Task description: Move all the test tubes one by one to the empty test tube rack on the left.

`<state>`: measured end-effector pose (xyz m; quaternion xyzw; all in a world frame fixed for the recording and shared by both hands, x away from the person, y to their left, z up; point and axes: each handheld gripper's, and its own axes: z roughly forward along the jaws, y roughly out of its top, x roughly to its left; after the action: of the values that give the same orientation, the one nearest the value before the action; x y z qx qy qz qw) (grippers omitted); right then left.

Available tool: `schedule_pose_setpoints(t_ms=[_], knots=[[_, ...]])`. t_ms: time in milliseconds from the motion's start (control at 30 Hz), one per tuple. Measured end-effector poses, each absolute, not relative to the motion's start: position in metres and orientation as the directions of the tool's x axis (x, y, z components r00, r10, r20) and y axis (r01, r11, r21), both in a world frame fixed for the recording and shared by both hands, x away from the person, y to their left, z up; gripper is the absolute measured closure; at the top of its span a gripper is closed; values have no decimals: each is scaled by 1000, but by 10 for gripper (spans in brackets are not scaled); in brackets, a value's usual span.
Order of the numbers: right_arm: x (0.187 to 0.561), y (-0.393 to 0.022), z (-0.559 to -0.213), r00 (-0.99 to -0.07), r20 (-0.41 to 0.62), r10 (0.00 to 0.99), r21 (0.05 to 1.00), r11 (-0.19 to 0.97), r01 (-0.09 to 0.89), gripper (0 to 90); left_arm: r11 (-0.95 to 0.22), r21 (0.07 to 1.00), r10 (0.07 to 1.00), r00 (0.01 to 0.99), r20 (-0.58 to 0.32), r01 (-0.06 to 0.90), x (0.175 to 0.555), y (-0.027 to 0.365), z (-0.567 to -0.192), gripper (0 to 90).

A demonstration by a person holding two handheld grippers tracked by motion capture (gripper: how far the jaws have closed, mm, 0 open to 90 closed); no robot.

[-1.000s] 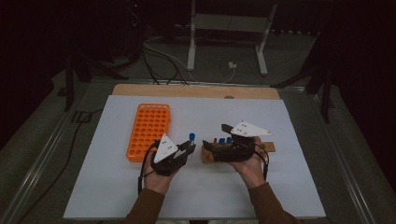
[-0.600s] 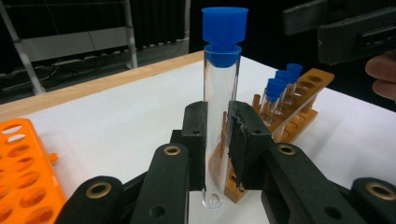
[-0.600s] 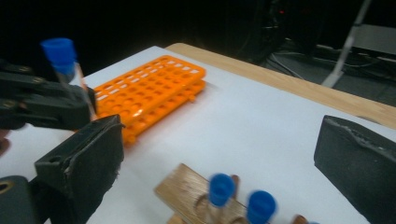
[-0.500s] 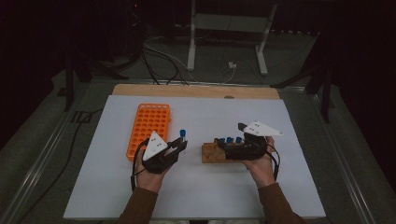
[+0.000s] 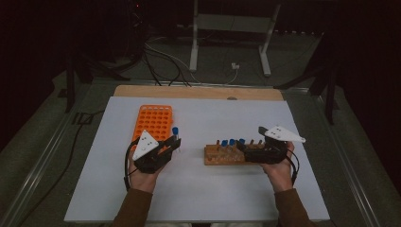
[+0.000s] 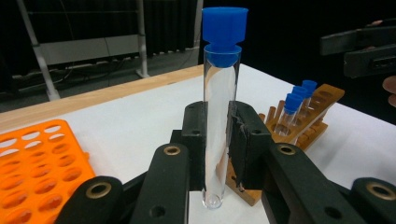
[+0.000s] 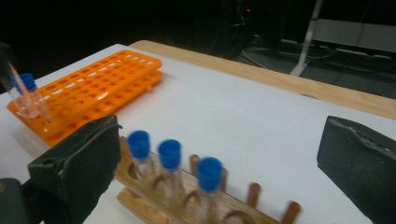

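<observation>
Wooden rack [image 7: 187,205] holding three blue-capped tubes [image 7: 169,161], orange rack [image 5: 152,124] empty

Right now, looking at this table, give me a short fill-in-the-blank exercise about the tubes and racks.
1. The left gripper is shut on a clear test tube with a ____ cap.
2. The empty plastic rack is ____ in colour.
3. The wooden rack holds ____ capped tubes.
4. The right gripper has its fingers ____, with nothing held.

Missing words: blue; orange; three; open
</observation>
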<state>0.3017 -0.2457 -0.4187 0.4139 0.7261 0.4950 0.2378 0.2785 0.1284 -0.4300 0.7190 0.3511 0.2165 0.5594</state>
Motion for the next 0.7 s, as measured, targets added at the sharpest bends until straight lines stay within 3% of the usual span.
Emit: schedule_pose_setpoints(t_ms=[700], knots=[[295,-274,-424,-489,98,867,924,103,369,0,-104,960,783,617,-83,262,273,166,-424,780]])
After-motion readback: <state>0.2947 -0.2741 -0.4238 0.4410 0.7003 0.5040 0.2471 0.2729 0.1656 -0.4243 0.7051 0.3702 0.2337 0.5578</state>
